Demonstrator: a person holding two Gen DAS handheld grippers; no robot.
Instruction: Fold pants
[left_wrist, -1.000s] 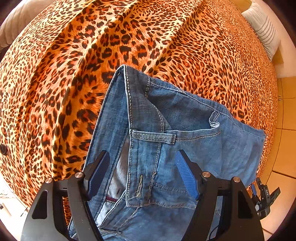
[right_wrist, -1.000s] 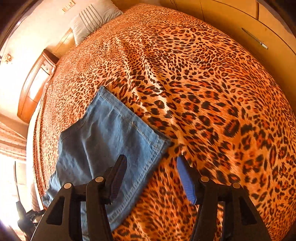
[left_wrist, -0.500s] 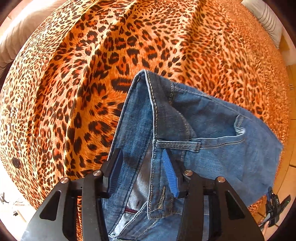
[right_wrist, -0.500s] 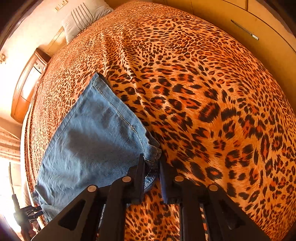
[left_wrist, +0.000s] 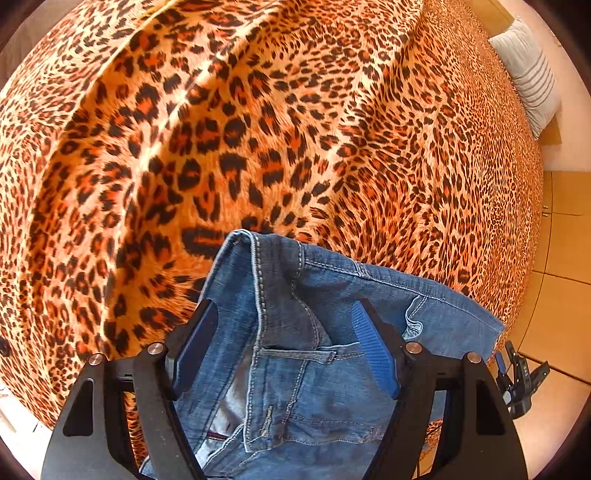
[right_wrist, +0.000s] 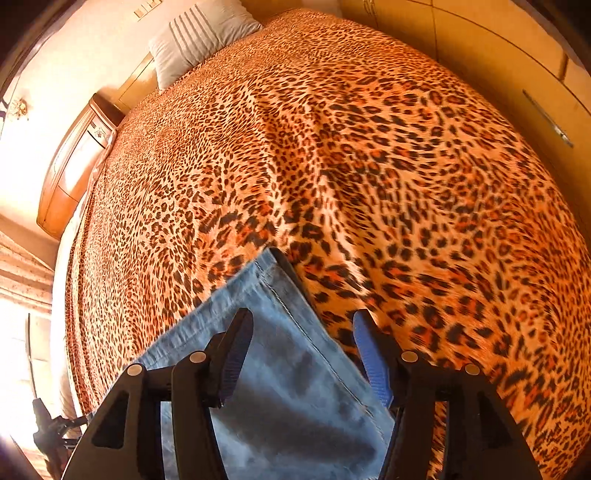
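Observation:
Blue jeans (left_wrist: 332, 387) lie on a leopard-print bedspread (left_wrist: 258, 147) near the bed's edge. In the left wrist view the waistband end, with a belt loop (left_wrist: 299, 356) and the fly, sits between the jaws of my left gripper (left_wrist: 284, 343). Those jaws are opening, with the pads clear of the denim. In the right wrist view the leg end of the jeans (right_wrist: 295, 406), with its stitched hem, runs between the jaws of my right gripper (right_wrist: 303, 354). These jaws are opening too and stand off the cloth.
A striped pillow (right_wrist: 195, 40) lies at the head of the bed, beside a wooden nightstand (right_wrist: 74, 166). Wardrobe doors (right_wrist: 498, 55) run along the far side. Tiled floor (left_wrist: 565, 240) and a black clamp-like object (left_wrist: 517, 380) lie past the bed's edge.
Half a second ago both grippers were pinched on the denim; both have since spread apart. The jeans now sit lower in both views.

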